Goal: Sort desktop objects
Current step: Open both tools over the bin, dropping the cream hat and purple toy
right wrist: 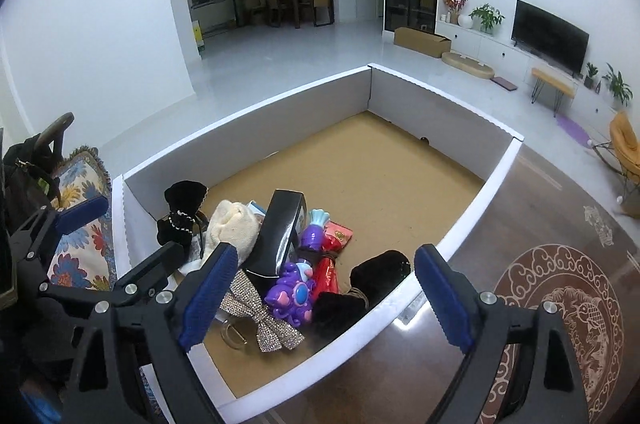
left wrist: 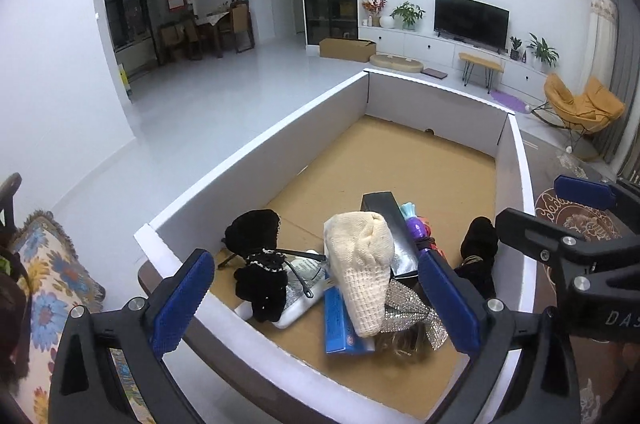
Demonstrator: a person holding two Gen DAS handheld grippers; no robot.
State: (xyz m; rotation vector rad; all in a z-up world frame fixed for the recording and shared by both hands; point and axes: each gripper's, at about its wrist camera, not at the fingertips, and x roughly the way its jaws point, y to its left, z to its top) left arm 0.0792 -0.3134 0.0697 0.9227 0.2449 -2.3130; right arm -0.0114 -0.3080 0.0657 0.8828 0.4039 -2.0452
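A white-walled cardboard box [left wrist: 256,148] [right wrist: 240,144] holds a pile of items at its near end. In the left wrist view: a cream knitted sock [left wrist: 362,264], a black velvet pouch [left wrist: 256,256], a blue packet [left wrist: 340,320], a black carton [left wrist: 386,220], a silver sequin bow [left wrist: 404,308]. In the right wrist view: a purple toy [right wrist: 294,290], a red packet [right wrist: 330,260], the bow [right wrist: 260,308], another black pouch [right wrist: 360,288]. My left gripper [left wrist: 320,300] is open above the pile. My right gripper [right wrist: 320,300] is open above the box's near right corner.
The box stands on a dark wooden table [right wrist: 520,224] with an inlaid round pattern. A floral cushion [left wrist: 52,288] lies to the left. The far half of the box shows bare brown floor [right wrist: 360,164].
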